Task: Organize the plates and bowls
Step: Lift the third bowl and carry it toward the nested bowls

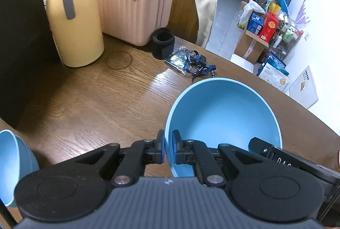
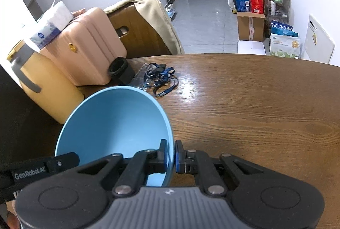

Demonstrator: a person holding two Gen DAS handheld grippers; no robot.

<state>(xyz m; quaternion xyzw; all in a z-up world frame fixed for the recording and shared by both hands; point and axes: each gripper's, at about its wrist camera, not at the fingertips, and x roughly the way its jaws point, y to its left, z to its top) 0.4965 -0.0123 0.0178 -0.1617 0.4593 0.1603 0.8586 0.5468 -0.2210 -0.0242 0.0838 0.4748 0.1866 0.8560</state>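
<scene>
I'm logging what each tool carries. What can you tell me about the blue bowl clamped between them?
The blue bowl is round, deep, matte light blue, plastic-looking and empty. It is tilted, its opening facing the cameras. The left tool pinches the rim on one side, one pad inside and one outside; the right tool does the same on the opposite side. It appears to hang above the wooden table, though its base is hidden. A second blue bowl shows at the left view's edge.
</scene>
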